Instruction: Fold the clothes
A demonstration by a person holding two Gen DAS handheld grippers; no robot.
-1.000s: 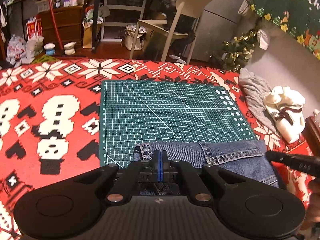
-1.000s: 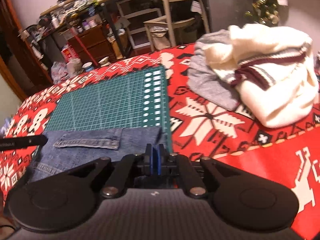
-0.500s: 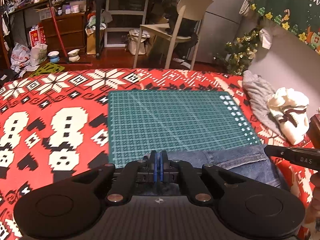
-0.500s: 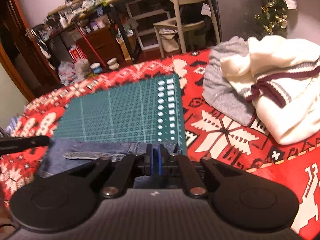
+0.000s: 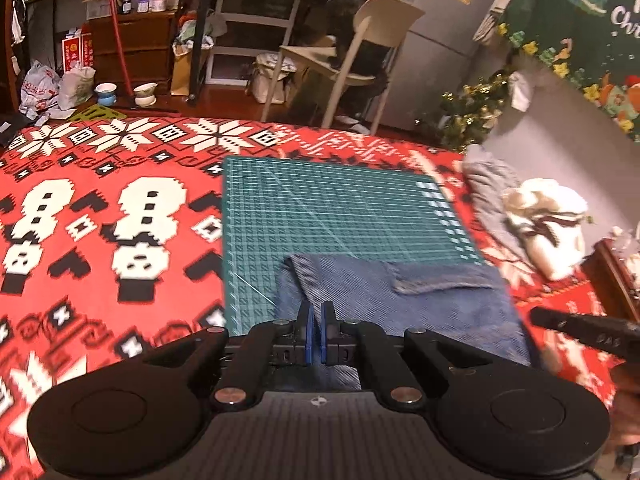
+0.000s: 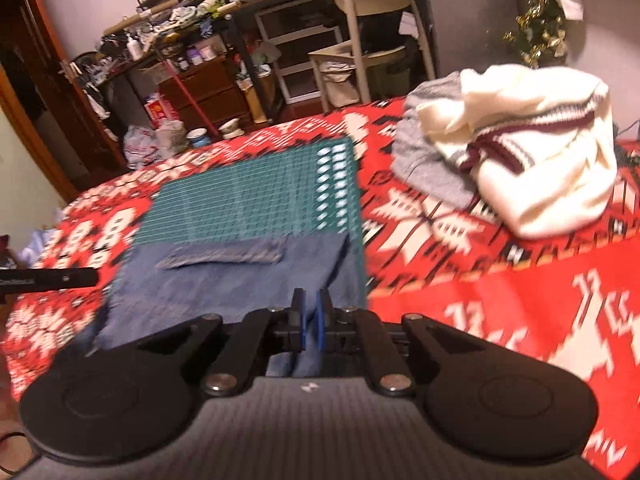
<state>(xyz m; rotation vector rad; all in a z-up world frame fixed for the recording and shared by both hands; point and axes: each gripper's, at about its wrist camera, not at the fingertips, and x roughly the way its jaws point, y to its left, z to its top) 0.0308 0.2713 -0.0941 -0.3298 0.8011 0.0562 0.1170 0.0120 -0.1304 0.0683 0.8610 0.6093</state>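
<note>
Blue jeans [image 5: 400, 304] lie folded on the near half of a green cutting mat [image 5: 340, 208], pocket side up. My left gripper [image 5: 316, 332] is shut on the near left edge of the denim, cloth pinched between its blue pads. In the right wrist view the same jeans [image 6: 224, 280] spread over the mat [image 6: 248, 208], and my right gripper [image 6: 310, 326] is shut on their near right edge. Each view catches a black part of the other gripper at its edge. Both views are motion-blurred.
A red Christmas blanket [image 5: 100, 240] covers the surface. A cream sweater [image 6: 540, 168] and a grey garment [image 6: 424, 172] are piled at the right. Beyond the far edge stand a chair [image 5: 360, 48], a desk and floor clutter.
Both grippers have moved up and along with the denim edge still pinched. The jeans now cover more of the mat's near half than half a second ago.
</note>
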